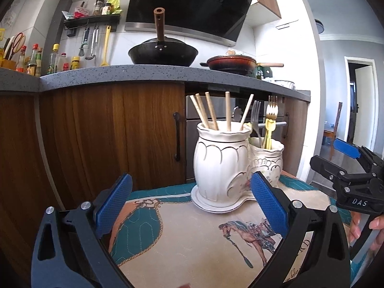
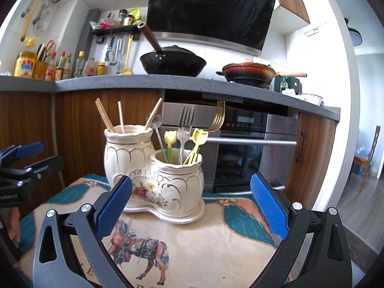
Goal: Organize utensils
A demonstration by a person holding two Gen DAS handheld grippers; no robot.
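A white ceramic double utensil holder (image 1: 222, 165) (image 2: 153, 168) stands on a small table with a horse-print cloth (image 1: 192, 240) (image 2: 204, 235). Its taller pot holds several wooden chopsticks (image 1: 211, 111) (image 2: 121, 117). Its shorter pot (image 2: 178, 180) holds a silver fork (image 2: 186, 124), a gold fork (image 2: 218, 116) and yellow tulip-topped picks (image 2: 200, 136). My left gripper (image 1: 192, 206) is open and empty, just in front of the holder. My right gripper (image 2: 192, 206) is open and empty, also in front of it. Each gripper shows at the edge of the other's view.
Behind the table are wooden kitchen cabinets (image 1: 108, 132) and a built-in oven (image 2: 252, 148). A grey counter (image 1: 144, 74) carries a black wok (image 1: 163, 52), a red pan (image 2: 247, 72) and sauce bottles (image 2: 62, 67). A chair (image 2: 367, 158) stands at the far right.
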